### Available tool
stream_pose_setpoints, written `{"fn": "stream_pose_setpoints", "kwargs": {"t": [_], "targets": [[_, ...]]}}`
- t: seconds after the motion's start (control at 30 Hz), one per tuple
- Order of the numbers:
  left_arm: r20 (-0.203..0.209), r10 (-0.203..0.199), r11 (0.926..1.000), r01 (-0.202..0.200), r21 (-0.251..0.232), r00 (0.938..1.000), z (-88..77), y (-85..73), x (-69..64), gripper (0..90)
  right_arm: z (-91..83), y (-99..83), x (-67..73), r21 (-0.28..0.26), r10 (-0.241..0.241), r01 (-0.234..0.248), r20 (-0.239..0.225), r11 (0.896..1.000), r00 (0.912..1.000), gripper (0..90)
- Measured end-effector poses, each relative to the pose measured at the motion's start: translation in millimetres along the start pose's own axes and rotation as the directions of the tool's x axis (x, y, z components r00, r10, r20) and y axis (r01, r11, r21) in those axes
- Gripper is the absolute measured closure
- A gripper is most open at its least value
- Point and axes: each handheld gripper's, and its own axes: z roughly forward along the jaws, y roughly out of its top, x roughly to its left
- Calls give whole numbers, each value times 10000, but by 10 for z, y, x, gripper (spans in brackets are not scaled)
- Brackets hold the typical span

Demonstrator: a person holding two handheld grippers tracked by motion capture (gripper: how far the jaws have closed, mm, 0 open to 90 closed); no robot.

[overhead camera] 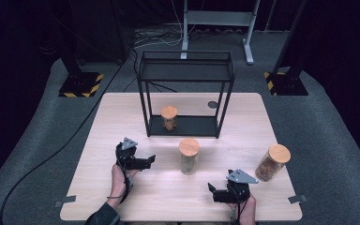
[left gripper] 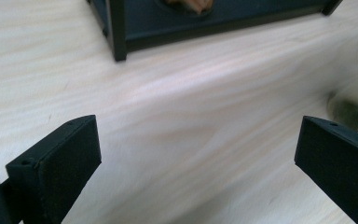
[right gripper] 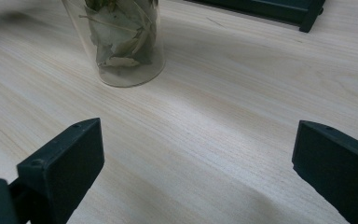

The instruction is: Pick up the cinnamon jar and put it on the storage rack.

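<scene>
Three glass jars with cork lids are here. One with brown contents (overhead camera: 169,117) stands on the bottom shelf of a black metal rack (overhead camera: 186,70). A jar of dried leaves (overhead camera: 189,155) (right gripper: 121,42) stands mid-table. A third jar with brown contents (overhead camera: 273,162) sits at the right. My left gripper (overhead camera: 148,161) (left gripper: 198,140) is open over bare wood, left of the leaf jar and pointing toward it. My right gripper (overhead camera: 214,191) (right gripper: 196,144) is open too, low and right of that jar, with nothing between its jaws.
The rack's front leg and base (left gripper: 119,42) lie just ahead of my left gripper; one rack foot (right gripper: 310,16) lies beyond my right one. A small dark disc (overhead camera: 212,104) is set in the table (overhead camera: 122,206) behind the rack. Cables cross the grey floor.
</scene>
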Motion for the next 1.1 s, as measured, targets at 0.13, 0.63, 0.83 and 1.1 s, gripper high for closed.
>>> {"fn": "stream_pose_setpoints", "kwargs": {"t": [0.13,0.63,0.83,1.1], "targets": [[-243,362,9988,-354,331,9990,-61,-119,12,0,1,1,1,10,-16,16,-13,10000,10000,15],[-407,784,9895,-727,1246,9961,-261,-449,25,0,5,2,2,57,8,-8,49,10000,10000,15],[-838,1123,9840,-991,1481,9901,-291,-489,-13,0,5,2,2,54,-14,14,0,10000,10000,15],[-823,1167,9842,-1042,1430,9898,-308,-509,-9,0,8,3,5,78,-46,45,4,10000,10000,15]]}}
